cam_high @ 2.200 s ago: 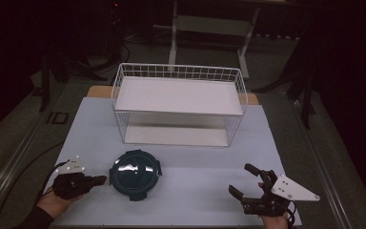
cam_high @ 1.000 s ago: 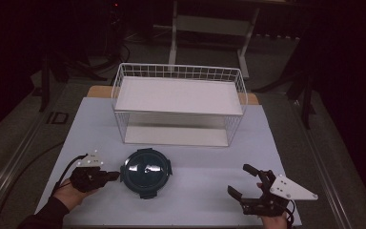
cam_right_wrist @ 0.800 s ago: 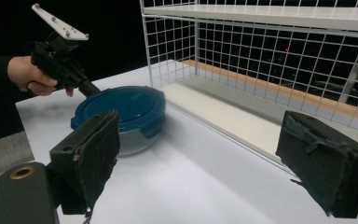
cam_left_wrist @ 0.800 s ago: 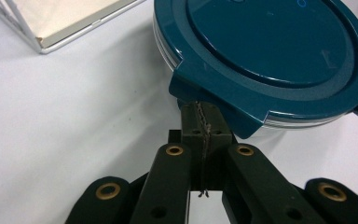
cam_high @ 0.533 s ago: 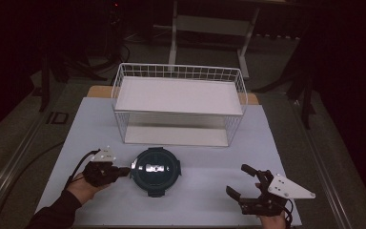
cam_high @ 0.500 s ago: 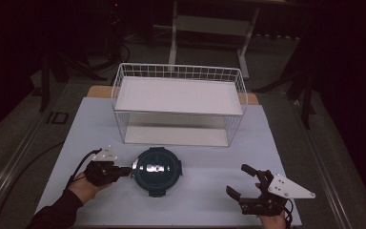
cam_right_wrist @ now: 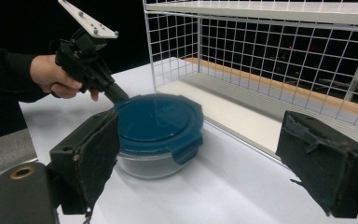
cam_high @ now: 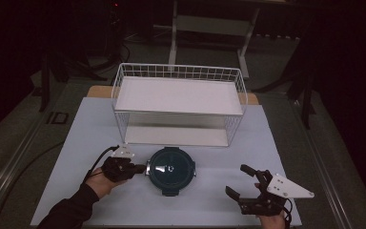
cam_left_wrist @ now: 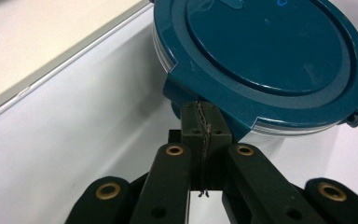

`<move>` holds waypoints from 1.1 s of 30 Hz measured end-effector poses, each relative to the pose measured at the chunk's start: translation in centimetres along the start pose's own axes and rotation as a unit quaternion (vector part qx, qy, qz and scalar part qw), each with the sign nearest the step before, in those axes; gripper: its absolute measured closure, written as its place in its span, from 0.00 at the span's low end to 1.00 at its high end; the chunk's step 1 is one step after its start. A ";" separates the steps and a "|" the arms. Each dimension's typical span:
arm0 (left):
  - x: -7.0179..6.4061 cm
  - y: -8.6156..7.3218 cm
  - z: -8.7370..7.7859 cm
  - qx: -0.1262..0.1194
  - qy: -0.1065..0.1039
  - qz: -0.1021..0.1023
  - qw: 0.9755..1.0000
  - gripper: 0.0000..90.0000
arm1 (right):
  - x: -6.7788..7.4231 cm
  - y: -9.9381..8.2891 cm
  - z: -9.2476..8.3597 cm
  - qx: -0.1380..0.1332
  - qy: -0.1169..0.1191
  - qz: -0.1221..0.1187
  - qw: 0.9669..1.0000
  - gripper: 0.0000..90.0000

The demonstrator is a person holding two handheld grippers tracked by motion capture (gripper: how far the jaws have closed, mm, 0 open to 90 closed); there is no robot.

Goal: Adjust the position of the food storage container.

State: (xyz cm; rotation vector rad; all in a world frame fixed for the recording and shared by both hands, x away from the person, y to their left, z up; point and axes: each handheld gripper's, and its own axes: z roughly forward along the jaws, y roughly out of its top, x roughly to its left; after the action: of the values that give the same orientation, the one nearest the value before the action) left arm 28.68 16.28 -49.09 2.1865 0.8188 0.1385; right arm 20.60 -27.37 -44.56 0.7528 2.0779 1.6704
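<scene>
Leftmost, the left gripper (cam_high: 140, 169) lies low over the white table (cam_high: 76, 143), a hand (cam_high: 102, 177) wrapped round its body and a dark sleeve (cam_high: 69, 210) trailing back toward the near edge. Its jaws are pressed fully together, pad against pad, with nothing between them; in the left gripper view the closed tips (cam_left_wrist: 204, 126) sit right at a side tab of the container's lid, touching it or nearly so. Just beyond those tips, to the gripper's right on the table, stands the round container (cam_high: 170, 171): a clear bowl under a dark teal lid (cam_left_wrist: 265, 51) with clip tabs around its rim. It rests flat on the table. Ahead of it, farther from both grippers, is the white wire rack (cam_high: 178, 102), its upper shelf bare and its lower shelf level with the table, the container just in front of that lower shelf. Well apart to the right, near the table's front edge, the right gripper (cam_high: 243, 183) is held with its jaws spread wide and empty, grey plate behind them. From its own view the container (cam_right_wrist: 158, 128) lies ahead between the two black pads (cam_right_wrist: 95, 154), apart from both, with the left gripper (cam_right_wrist: 116, 93) meeting its far side.
</scene>
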 end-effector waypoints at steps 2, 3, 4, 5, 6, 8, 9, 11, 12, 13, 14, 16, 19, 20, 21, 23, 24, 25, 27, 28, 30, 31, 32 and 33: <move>-0.1 0.3 0.4 -0.002 -0.003 -0.001 1.000 1.00 | 0.0 0.0 0.0 0.000 0.000 0.000 1.000 0.14; -0.1 0.3 0.4 -0.002 -0.003 -0.001 1.000 1.00 | 0.0 0.0 0.0 0.000 0.000 0.000 1.000 0.14; -0.2 0.5 0.7 -0.001 -0.006 0.003 1.000 1.00 | 0.0 0.0 0.0 0.000 0.000 0.000 1.000 0.14; -0.3 0.6 0.8 -0.002 -0.008 0.001 1.000 1.00 | 0.0 0.0 0.0 0.001 0.001 0.001 1.000 0.14; -0.4 0.7 0.9 -0.002 -0.009 0.003 1.000 1.00 | 0.0 0.0 0.1 0.001 0.001 0.001 1.000 0.14; -0.6 0.9 1.2 -0.001 -0.012 0.004 1.000 1.00 | 0.0 0.0 0.1 0.002 0.001 0.001 1.000 0.14; -0.7 0.9 1.2 -0.001 -0.014 0.005 1.000 1.00 | 0.0 0.0 0.1 0.002 0.002 0.000 1.000 0.14; -1.1 1.0 1.5 -0.004 -0.018 0.006 1.000 1.00 | 0.0 -0.1 0.1 0.002 0.001 -0.001 1.000 0.14; -1.2 1.1 1.7 -0.004 -0.020 0.006 1.000 1.00 | 0.0 -0.1 0.1 0.003 0.002 -0.001 1.000 0.14; -1.3 1.1 1.8 -0.004 -0.022 0.006 1.000 1.00 | 0.0 -0.1 0.1 0.003 0.001 -0.001 1.000 0.14; -1.4 1.2 1.9 -0.006 -0.023 0.006 1.000 1.00 | 0.0 -0.1 0.2 0.003 0.001 -0.001 1.000 0.14; -1.4 1.2 1.9 -0.006 -0.023 0.006 1.000 1.00 | 0.0 -0.1 0.2 0.003 0.001 0.000 1.000 0.14; -1.5 1.3 2.1 -0.007 -0.026 0.011 1.000 1.00 | 0.0 -0.1 0.2 0.005 0.000 0.001 1.000 0.14; -1.6 1.4 2.1 -0.006 -0.024 0.012 1.000 1.00 | 0.0 -0.2 0.2 0.005 0.000 0.001 1.000 0.14; -1.5 1.4 2.0 -0.010 -0.023 0.014 1.000 1.00 | 0.0 -0.2 0.2 0.005 0.000 0.002 1.000 0.14; -1.4 1.3 1.7 -0.018 -0.021 0.012 1.000 0.97 | 0.0 -0.2 0.2 0.005 0.000 0.002 1.000 0.14; -1.2 1.2 1.5 -0.027 -0.029 0.007 0.999 0.83 | 0.0 -0.2 0.2 0.004 0.000 0.005 1.000 0.14; -1.2 1.1 1.3 -0.036 -0.031 0.006 0.999 0.77 | 0.0 -0.3 0.2 0.003 0.001 0.006 1.000 0.14; -1.0 1.0 0.8 -0.048 -0.036 -0.001 0.998 0.69 | 0.2 -0.3 0.4 0.006 0.005 0.007 1.000 0.14; -1.0 0.9 0.7 -0.051 -0.036 -0.005 0.998 0.61 | 0.3 -0.4 0.5 0.009 0.007 0.004 1.000 0.14; -1.1 0.8 0.4 -0.062 -0.043 -0.011 0.997 0.50 | 0.5 -0.4 0.7 0.010 0.010 0.002 1.000 0.14; -1.1 0.8 0.3 -0.066 -0.048 -0.014 0.997 0.44 | 0.5 -0.4 0.8 0.010 0.011 0.002 1.000 0.14; -1.3 0.8 0.2 -0.069 -0.044 -0.017 0.996 0.39 | 0.6 -0.4 0.9 0.008 0.012 0.002 1.000 0.14; -1.4 0.8 0.3 -0.067 -0.043 -0.016 0.997 0.27 | 0.6 -0.4 0.9 0.006 0.014 0.004 1.000 0.13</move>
State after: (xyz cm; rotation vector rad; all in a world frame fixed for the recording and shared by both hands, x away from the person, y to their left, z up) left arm 28.10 14.88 -48.51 2.0377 0.7741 0.0791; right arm 20.58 -26.34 -45.15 0.7470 2.1087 1.6822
